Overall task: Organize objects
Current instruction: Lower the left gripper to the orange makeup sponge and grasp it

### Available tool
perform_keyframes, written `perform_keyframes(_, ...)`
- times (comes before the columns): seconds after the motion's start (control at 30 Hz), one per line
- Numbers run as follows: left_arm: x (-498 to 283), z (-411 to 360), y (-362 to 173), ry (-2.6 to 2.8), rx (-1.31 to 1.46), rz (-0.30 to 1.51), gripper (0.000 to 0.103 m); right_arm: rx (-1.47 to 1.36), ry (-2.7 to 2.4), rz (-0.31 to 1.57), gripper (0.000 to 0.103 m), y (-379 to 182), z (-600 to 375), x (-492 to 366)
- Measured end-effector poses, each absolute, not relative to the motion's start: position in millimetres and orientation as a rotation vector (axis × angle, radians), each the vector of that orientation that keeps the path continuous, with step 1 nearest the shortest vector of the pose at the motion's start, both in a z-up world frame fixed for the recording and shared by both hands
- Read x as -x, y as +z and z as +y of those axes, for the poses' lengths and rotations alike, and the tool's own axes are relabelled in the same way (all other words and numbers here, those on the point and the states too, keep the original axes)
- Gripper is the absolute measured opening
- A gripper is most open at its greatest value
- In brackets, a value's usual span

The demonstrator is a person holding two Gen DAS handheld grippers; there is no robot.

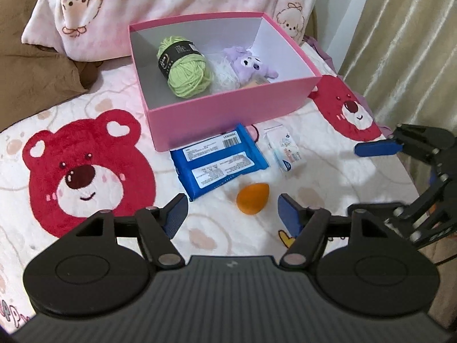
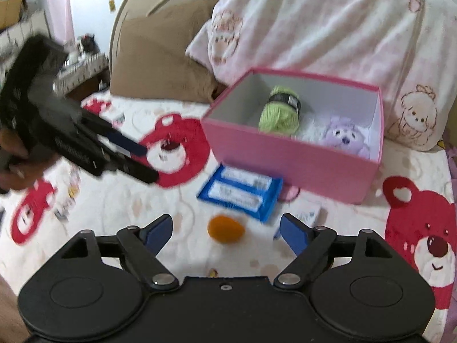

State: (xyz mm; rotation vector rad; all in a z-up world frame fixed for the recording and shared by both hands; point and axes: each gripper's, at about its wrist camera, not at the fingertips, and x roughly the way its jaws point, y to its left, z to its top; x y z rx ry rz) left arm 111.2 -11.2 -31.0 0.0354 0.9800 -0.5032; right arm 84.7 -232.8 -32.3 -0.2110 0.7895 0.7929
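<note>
An open pink box (image 1: 228, 108) stands on a bear-print blanket and holds a green yarn ball (image 1: 185, 65) and a purple plush toy (image 1: 251, 63). In front of it lie a blue wipes pack (image 1: 220, 161), a small white tissue packet (image 1: 282, 150) and an orange egg-shaped sponge (image 1: 252, 198). My left gripper (image 1: 232, 204) is open above the blanket, with the sponge showing in the gap between its fingertips, untouched. My right gripper (image 2: 227, 223) is also open, and the sponge (image 2: 226, 228) lies just beyond its tips. One blue finger (image 1: 374, 148) of the right gripper shows at the right of the left wrist view.
A pink hair tie (image 1: 254, 131) peeks out by the box's front wall. Pillows (image 1: 85, 8) and a brown cushion (image 2: 160, 63) crowd behind the box. A curtain (image 1: 414, 43) hangs at the bed's right edge. A person's hand (image 2: 14, 154) holds the left gripper (image 2: 147, 162).
</note>
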Motion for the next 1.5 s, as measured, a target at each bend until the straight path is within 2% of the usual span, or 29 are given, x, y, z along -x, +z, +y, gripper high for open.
perform_keyframes(0.23, -109, -19, -62, -0.473, 0.028, 1.017, 0.072, 0.295, 0.782, 0.782, 0.088, -66, -217, -84)
perform_keyframes(0.47, -110, -31, -85, -0.485, 0.007, 0.957, 0.072, 0.298, 0.796, 0.764, 0.088, -90, -204, -97)
perform_keyframes(0.77, -123, -43, -128, -0.521, 0.145, 0.959, 0.069, 0.368, 0.823, 0.736, 0.088, -128, -184, -95)
perform_keyframes(0.87, -124, -46, -140, -0.521, 0.187, 0.969, 0.065, 0.374, 0.844, 0.726, 0.088, -131, -175, -95)
perform_keyframes(0.97, -125, -45, -146, -0.511, 0.217, 0.960, 0.055, 0.369, 0.826, 0.719, 0.088, -139, -169, -99)
perform_keyframes(1.03, -126, -43, -149, -0.511, 0.248, 0.962, 0.044, 0.338, 0.794, 0.743, 0.087, -146, -169, -104)
perform_keyframes(1.2, -124, -40, -156, -0.507, 0.276, 0.959, 0.038, 0.236, 0.771, 0.779, 0.085, -153, -176, -112)
perform_keyframes(1.3, -121, -39, -152, -0.533, 0.274, 0.950, 0.037, 0.223, 0.762, 0.773, 0.081, -153, -177, -113)
perform_keyframes(1.37, -120, -38, -148, -0.557, 0.269, 0.941, 0.037, 0.230, 0.765, 0.762, 0.076, -152, -176, -111)
perform_keyframes(1.43, -118, -41, -146, -0.573, 0.246, 0.935, 0.037, 0.231, 0.781, 0.755, 0.065, -150, -175, -110)
perform_keyframes(1.5, -117, -45, -146, -0.562, 0.218, 0.924, 0.037, 0.251, 0.772, 0.749, 0.062, -149, -170, -109)
